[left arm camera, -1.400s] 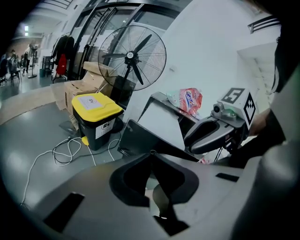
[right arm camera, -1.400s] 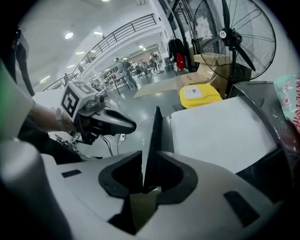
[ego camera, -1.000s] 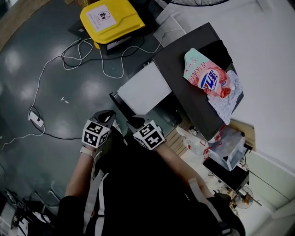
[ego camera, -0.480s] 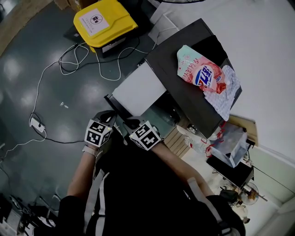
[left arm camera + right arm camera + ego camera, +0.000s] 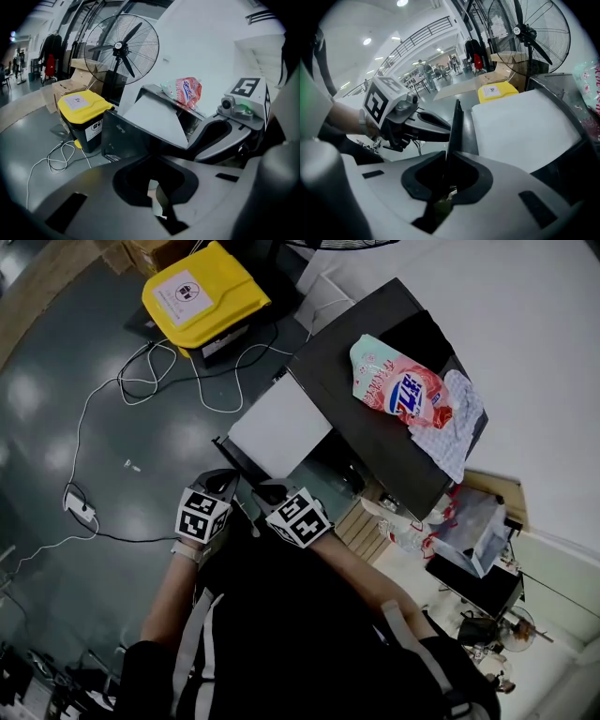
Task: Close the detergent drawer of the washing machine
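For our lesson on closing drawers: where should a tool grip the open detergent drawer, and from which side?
Likely its thin dark front panel, from the person's side: it stands edge-on as a narrow plate, easy to pinch and push in.

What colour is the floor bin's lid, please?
Yellow plastic lid; head view shows it best.

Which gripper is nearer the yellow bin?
The left gripper: the yellow bin stands on its side, while the right gripper is toward the washer.
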A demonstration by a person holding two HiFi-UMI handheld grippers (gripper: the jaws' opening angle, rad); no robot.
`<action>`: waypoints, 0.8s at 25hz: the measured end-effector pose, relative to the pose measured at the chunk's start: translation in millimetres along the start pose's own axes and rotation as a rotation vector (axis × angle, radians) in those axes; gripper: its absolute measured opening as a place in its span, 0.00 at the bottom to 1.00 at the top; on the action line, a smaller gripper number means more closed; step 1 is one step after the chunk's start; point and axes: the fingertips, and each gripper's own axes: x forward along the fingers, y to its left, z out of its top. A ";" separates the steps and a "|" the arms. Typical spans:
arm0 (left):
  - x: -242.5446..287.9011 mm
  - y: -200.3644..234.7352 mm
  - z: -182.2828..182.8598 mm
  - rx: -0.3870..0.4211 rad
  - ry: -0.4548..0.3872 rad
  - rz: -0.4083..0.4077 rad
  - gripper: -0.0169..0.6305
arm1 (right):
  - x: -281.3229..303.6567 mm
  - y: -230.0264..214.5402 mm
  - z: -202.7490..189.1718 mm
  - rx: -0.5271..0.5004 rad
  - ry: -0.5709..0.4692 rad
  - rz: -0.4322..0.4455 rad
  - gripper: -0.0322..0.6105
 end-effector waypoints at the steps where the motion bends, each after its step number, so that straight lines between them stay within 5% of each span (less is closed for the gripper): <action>1: 2.1 -0.8 2.5 0.008 0.001 -0.003 0.04 | -1.7 -3.1 0.7 0.006 -0.004 -0.006 0.13; 20: 36.8 -11.2 38.2 0.055 0.033 -0.027 0.04 | -26.6 -50.7 8.1 0.065 -0.046 -0.038 0.12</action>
